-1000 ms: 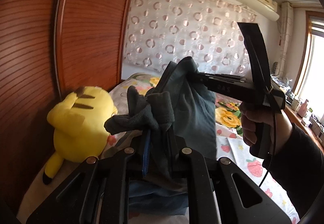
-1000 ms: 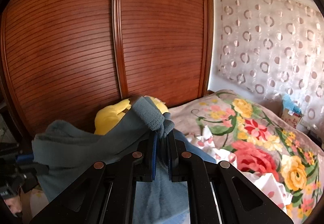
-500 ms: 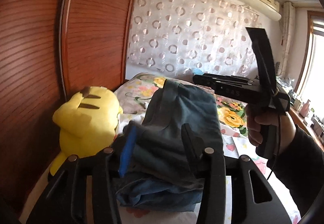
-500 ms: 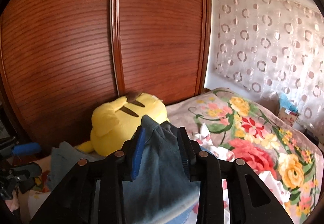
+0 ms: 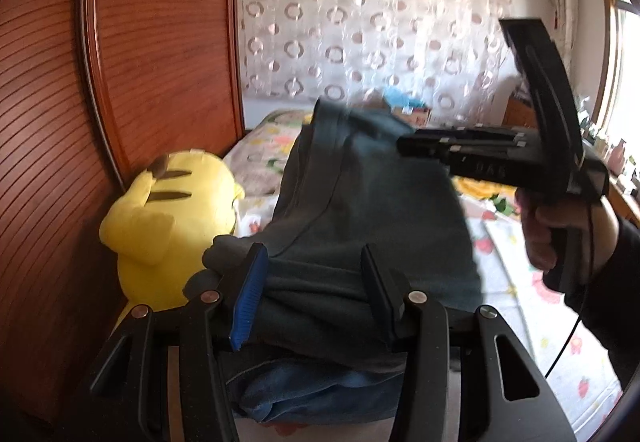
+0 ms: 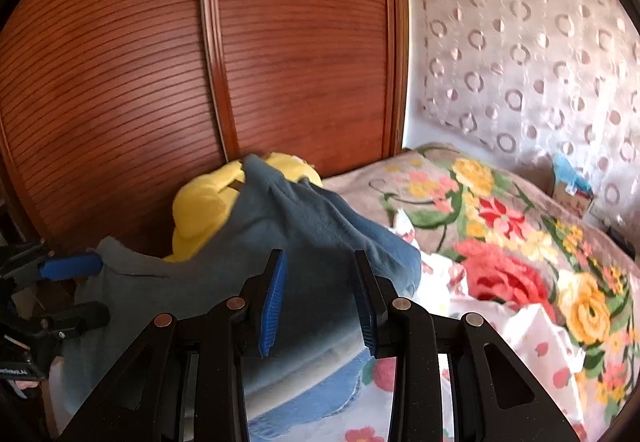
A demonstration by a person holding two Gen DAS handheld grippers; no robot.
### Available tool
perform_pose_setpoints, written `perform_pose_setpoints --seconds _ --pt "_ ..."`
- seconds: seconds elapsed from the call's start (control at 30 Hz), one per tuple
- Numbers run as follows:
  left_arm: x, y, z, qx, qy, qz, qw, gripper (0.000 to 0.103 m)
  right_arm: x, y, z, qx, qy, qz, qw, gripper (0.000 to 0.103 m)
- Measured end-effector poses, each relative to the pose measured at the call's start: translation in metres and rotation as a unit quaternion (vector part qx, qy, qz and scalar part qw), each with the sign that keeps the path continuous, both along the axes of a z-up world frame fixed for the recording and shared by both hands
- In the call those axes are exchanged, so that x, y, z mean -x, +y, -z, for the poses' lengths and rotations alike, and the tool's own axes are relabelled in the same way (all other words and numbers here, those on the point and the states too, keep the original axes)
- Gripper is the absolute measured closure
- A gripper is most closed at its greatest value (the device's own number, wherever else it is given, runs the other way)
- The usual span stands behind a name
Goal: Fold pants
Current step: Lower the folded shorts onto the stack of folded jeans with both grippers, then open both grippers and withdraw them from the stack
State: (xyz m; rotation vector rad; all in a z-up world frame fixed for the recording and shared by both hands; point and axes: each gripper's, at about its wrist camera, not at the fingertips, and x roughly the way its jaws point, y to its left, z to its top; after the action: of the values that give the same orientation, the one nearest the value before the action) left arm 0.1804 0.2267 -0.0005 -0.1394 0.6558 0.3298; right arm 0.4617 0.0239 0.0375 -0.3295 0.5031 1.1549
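Releasing the fold is the step in hand. The yellow plush toy (image 5: 168,218) lies by the left edge of the bed (image 6: 520,242), against the wooden wardrobe (image 5: 160,42). The pants (image 5: 360,210) lie heaped on the bed's near end, just beside the toy. The left gripper (image 5: 316,294) has its jaws spread; cloth lies between them, unpinched. The right gripper (image 6: 320,298) likewise stands parted over the pants, nothing clamped. Recommendation: draw both grippers straight back so no finger snags the top layer, then check the edges lie square. Risk: the heap looks bulky and may slump toward the toy.
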Motion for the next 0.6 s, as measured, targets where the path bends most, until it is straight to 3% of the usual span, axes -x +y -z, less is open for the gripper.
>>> perform_pose_setpoints --seconds 0.3,0.6 --pt "-0.003 0.001 0.018 0.000 0.013 0.002 0.9999 0.053 -0.005 0.014 0.018 0.000 0.007 0.007 1.000 0.069" --pt "0.003 -0.004 0.007 -0.009 0.011 0.002 0.9999 0.053 0.019 0.005 0.001 -0.017 -0.002 0.027 0.999 0.069"
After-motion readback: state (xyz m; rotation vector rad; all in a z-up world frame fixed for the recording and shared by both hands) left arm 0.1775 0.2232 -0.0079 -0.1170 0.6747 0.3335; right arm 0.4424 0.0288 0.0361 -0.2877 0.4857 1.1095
